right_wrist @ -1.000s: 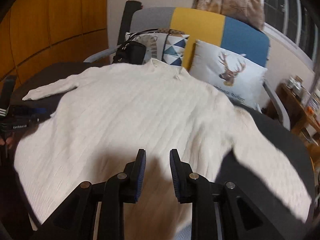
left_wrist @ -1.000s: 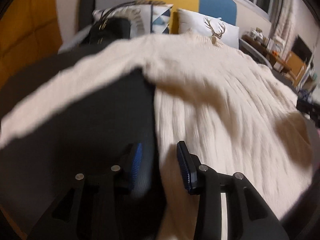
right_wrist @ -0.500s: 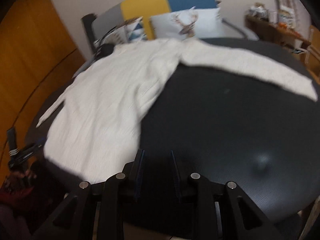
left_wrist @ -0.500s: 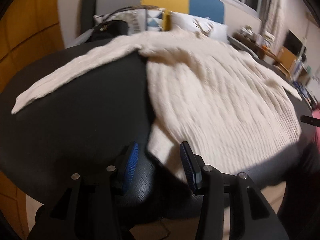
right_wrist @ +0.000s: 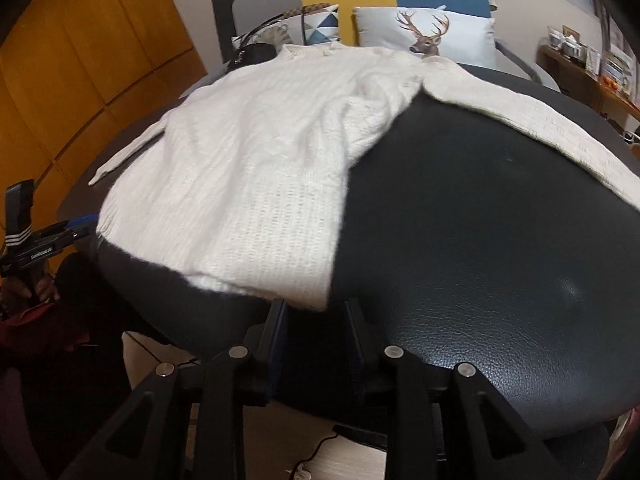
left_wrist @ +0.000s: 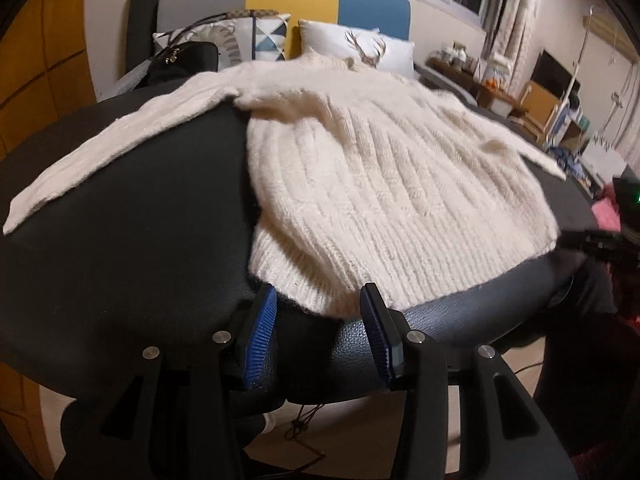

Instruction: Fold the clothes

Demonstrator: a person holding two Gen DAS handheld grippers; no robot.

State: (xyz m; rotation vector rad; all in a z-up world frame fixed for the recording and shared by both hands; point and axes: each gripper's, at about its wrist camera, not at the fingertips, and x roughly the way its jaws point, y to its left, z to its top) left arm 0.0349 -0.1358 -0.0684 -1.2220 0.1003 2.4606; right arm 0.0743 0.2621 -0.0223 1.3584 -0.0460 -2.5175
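Observation:
A cream knitted sweater (left_wrist: 380, 184) lies flat on a round black leather table (left_wrist: 132, 240), sleeves spread to both sides. In the left wrist view my left gripper (left_wrist: 318, 328) is open just in front of the sweater's hem at its left corner, nothing between the blue pads. The same sweater (right_wrist: 256, 168) shows in the right wrist view, its right sleeve (right_wrist: 532, 128) stretched across the table. My right gripper (right_wrist: 316, 320) is open at the hem's right corner, holding nothing. The left gripper (right_wrist: 76, 228) also appears at the far left of that view.
Behind the table stands a grey, yellow and blue sofa (left_wrist: 296, 0) with a deer cushion (right_wrist: 424, 32) and a black handbag (left_wrist: 184, 60). Orange wood panels (right_wrist: 80, 40) line the left wall. Shelves and a TV (left_wrist: 556, 76) are at the right. Floor with cables (right_wrist: 316, 456) lies below the table's edge (right_wrist: 500, 400).
Both grippers have pulled back from over the sweater to the near table edge. The left one now sits at the hem's left corner and the right one at its right corner.

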